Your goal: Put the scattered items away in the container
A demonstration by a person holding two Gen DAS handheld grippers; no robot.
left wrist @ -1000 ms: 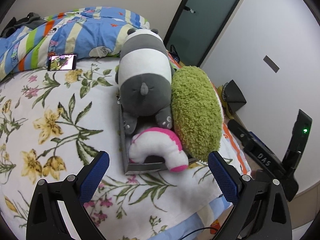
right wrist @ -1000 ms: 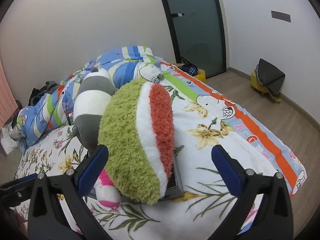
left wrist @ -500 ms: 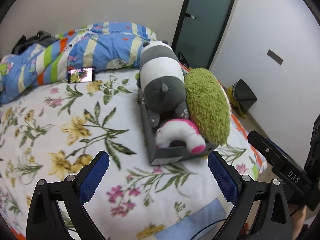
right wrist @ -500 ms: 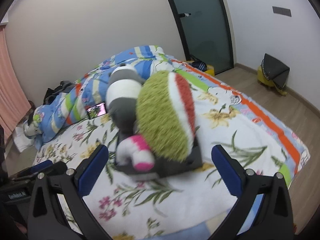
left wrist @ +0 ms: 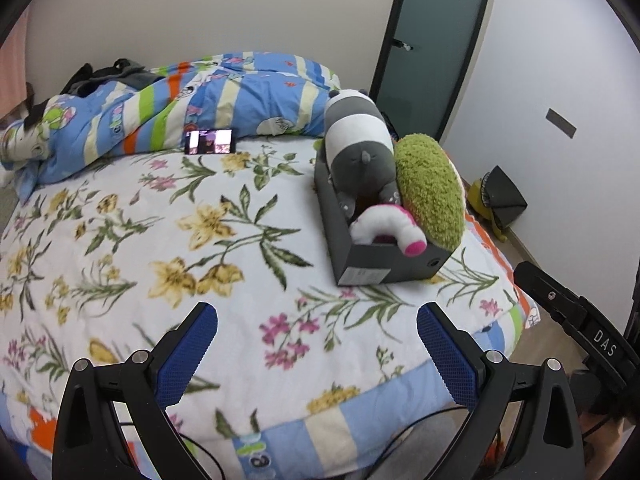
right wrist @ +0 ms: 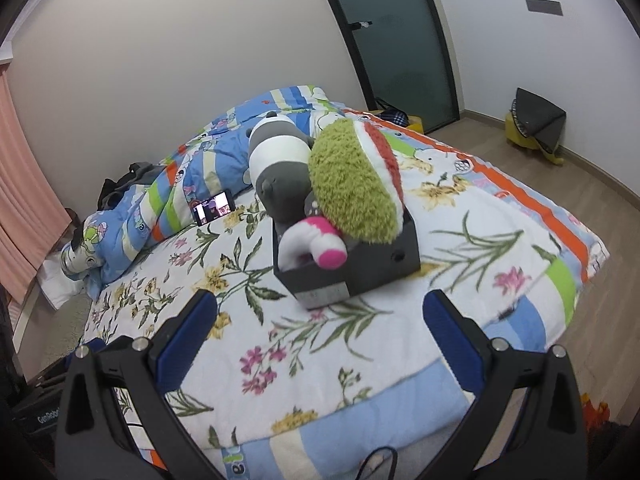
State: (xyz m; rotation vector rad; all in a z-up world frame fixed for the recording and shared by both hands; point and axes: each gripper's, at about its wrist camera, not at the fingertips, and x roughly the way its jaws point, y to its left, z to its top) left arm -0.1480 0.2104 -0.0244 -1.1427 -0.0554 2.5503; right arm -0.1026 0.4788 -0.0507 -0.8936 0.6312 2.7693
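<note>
left wrist view: shows a dark box (left wrist: 384, 268) at right of centre on the bed (left wrist: 120, 240), stuffed with three plush toys: a grey-and-white panda (left wrist: 358, 148) lying along the box and overhanging its far end, a green plush (left wrist: 432, 192) leaning on the right rim and bulging out, and a white-and-pink toy (left wrist: 386, 228) curled at the near end with its pink tip over the rim. finds no other loose toy on the floral cover; only a phone (left wrist: 209, 141) with a lit screen, upper centre, propped by the striped quilt (left wrist: 200, 100), probably not part of the tidying.

left gripper (left wrist: 316, 356) at the bottom of the frame, jaws apart and opening wider, nothing between them, well clear of the box. right gripper (right wrist: 320, 344) in the right wrist view likewise wide apart and empty, box (right wrist: 360, 276) sitting above it at centre frame.

judged from this: looks essentially done, all visible toys in the container. leaves perhaps only pressing the overflowing green plush (right wrist: 352, 184) and panda (right wrist: 280, 160) lower, since both ride high above the rim and could tip out. cannot tell whether anything lies off the bed's edges out of view.
</note>
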